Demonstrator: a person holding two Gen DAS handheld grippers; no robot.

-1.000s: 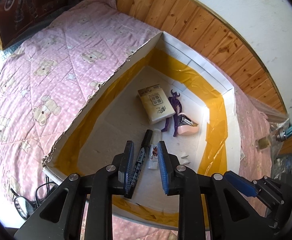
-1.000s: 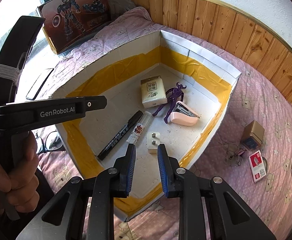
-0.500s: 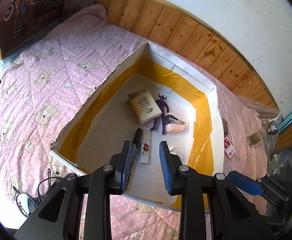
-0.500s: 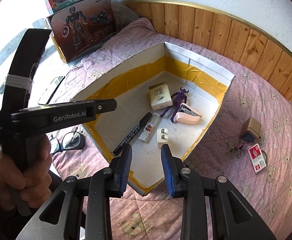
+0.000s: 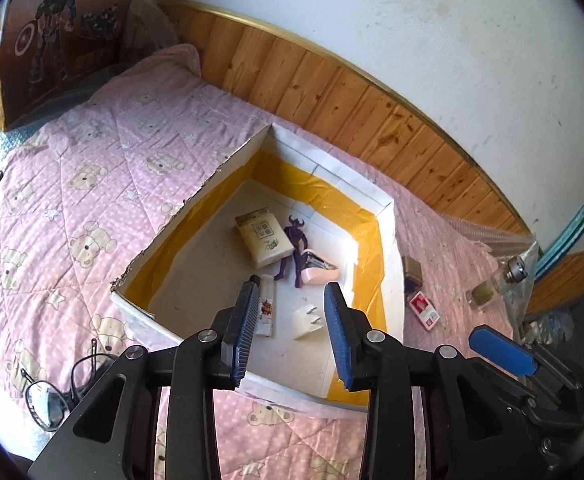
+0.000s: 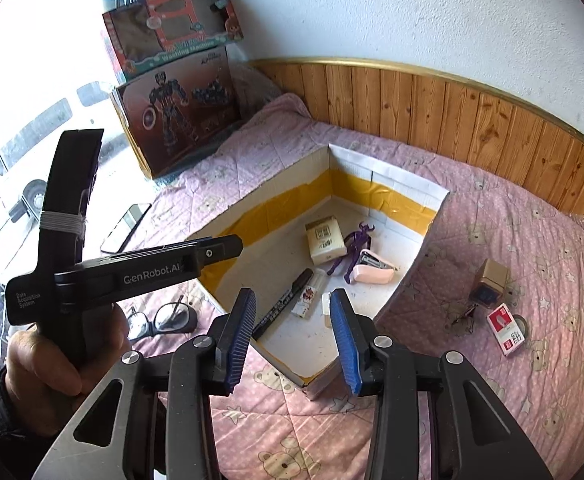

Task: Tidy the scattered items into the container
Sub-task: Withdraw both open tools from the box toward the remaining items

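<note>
- Yellow tape lines the inner walls of the white cardboard box (image 5: 388, 240), and that box sits on the pink bear-print quilt (image 5: 71, 200) with everything placed around it.
- Left gripper (image 5: 292, 334) hangs above the near edge of the box, blue pads spread wide, nothing between them.
- Right gripper (image 6: 294, 336) is spread apart too, empty, over the box's near corner.
- The right wrist view alone gives us the hand (image 6: 63, 364) wrapped round the other tool's handle (image 6: 131, 276), printed "GenRobot.AI" with "Data Acquisition System" beside it.
- That view also catches a black marker (image 6: 281, 304) inside the box; in the left wrist view only its tip peeks past a pad.
- The left wrist view shows the white plug adapter (image 5: 306, 322) clearly inside the box; from the right it is mostly behind a pad.
- Inside the box, both views: a cream packet (image 5: 263, 238) with a QR code, a purple figure (image 5: 298, 246) touching it, a pink stapler (image 5: 318, 274), a small white tube (image 5: 265, 306).
- Outside the box, on its far-right side: a tan little box (image 6: 490, 282), a binder clip (image 6: 462, 318), a red-and-white card (image 6: 506, 326) with writing too small to read.
- Glasses (image 6: 159, 320) lie just beside the box's near-left wall.
- Beyond the box, a toy carton (image 6: 171, 28) reads "Washing Machine".
</note>
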